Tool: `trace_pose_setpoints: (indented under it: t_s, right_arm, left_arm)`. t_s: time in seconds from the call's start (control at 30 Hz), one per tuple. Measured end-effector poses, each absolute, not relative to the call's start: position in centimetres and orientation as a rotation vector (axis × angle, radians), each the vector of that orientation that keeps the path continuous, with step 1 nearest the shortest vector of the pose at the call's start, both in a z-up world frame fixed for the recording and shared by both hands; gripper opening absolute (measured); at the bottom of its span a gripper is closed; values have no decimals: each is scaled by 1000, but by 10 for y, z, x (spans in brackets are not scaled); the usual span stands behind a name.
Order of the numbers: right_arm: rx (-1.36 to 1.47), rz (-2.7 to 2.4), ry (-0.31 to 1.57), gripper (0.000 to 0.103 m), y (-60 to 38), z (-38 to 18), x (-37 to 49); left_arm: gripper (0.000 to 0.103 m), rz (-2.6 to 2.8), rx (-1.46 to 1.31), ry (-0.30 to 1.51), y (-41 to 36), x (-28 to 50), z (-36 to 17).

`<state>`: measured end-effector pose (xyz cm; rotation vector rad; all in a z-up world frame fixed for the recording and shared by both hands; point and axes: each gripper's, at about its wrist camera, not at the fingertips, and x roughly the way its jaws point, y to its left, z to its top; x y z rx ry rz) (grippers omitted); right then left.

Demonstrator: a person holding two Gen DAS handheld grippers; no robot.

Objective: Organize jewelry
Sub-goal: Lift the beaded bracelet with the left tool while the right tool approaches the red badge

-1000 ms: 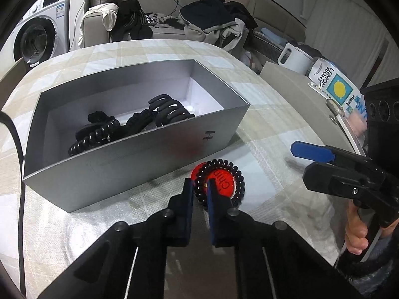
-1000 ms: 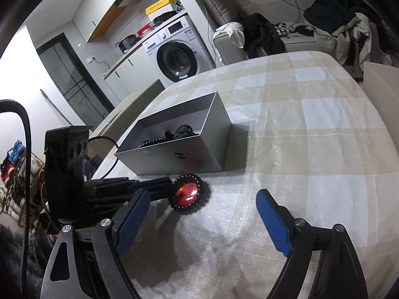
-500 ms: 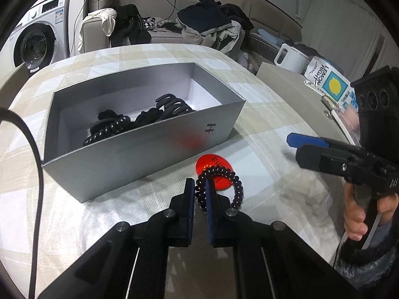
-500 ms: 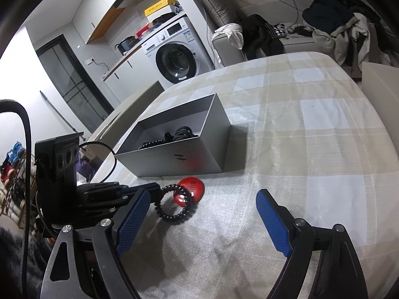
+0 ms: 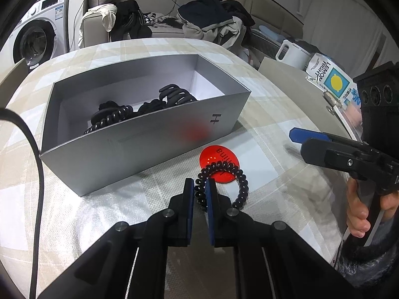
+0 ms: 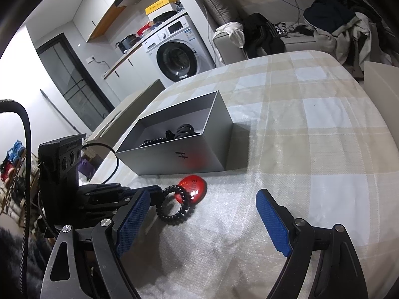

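Gripping: the left gripper (image 5: pixel 199 194) is pinching the near side of a black coil bracelet (image 5: pixel 222 184), jaws closed on its beaded loop, the rest of the ring hanging free toward the right.
Bracelet position: it is sitting low over the checked surface (image 6: pixel 311 129), partly over a red disc (image 5: pixel 219 163) lying flat just in front of the box; whether the loop is touching the cloth I cannot tell.
Right gripper (image 6: pixel 204 221): it is waiting with jaws spread wide and holding nothing, off to the right and well apart from the bracelet.
Destination: the grey box (image 5: pixel 139 147) is standing open-topped just beyond the disc, already holding several black coil bands (image 5: pixel 139 109) toward its middle and right.
Doing it well: I judge the step to be carrying the bracelet up and over the near wall; lifting enough for the dangling loop to be clearing the rim matters, since a springy coil could be snagging there and dragging the light box.
Releasing: opening over the bare left floor of the box looks best, keeping it from tangling with the bands.
Edges: the near wall is the tall barrier; the disc is lying loose underneath.
Open room: the surface right of the box is lying wide and bare.
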<state>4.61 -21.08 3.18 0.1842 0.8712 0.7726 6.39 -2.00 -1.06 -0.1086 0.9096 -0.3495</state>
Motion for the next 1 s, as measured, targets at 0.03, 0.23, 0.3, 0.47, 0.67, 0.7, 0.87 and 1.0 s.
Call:
trace_pose_setpoints:
  t_s: [0.03, 0.23, 0.3, 0.47, 0.67, 0.7, 0.87, 1.0]
  right_arm:
    - [184, 772, 871, 87, -211, 32, 46]
    - [180, 777, 873, 87, -209, 31, 46]
    - [181, 777, 873, 87, -209, 31, 45]
    - [181, 777, 872, 87, -208, 31, 45]
    - [179, 782, 873, 87, -207, 30, 44]
    - [178, 783, 875, 87, -206, 30, 44]
    - [158, 803, 886, 87, -199, 28, 42]
    - [133, 815, 891, 87, -191, 27, 42]
  left_arm:
    - [8, -351, -100, 911, -21, 63, -11]
    - [11, -330, -76, 914, -23, 64, -13]
    - [11, -327, -71, 913, -24, 65, -13]
    - [6, -328, -60, 906, -25, 65, -14]
    - [4, -359, -82, 867, -21, 58, -5]
    - [4, -361, -85, 860, -20, 56, -3]
    - [4, -353, -100, 826, -9, 44, 5]
    - [4, -328, -115, 805, 1, 37, 11]
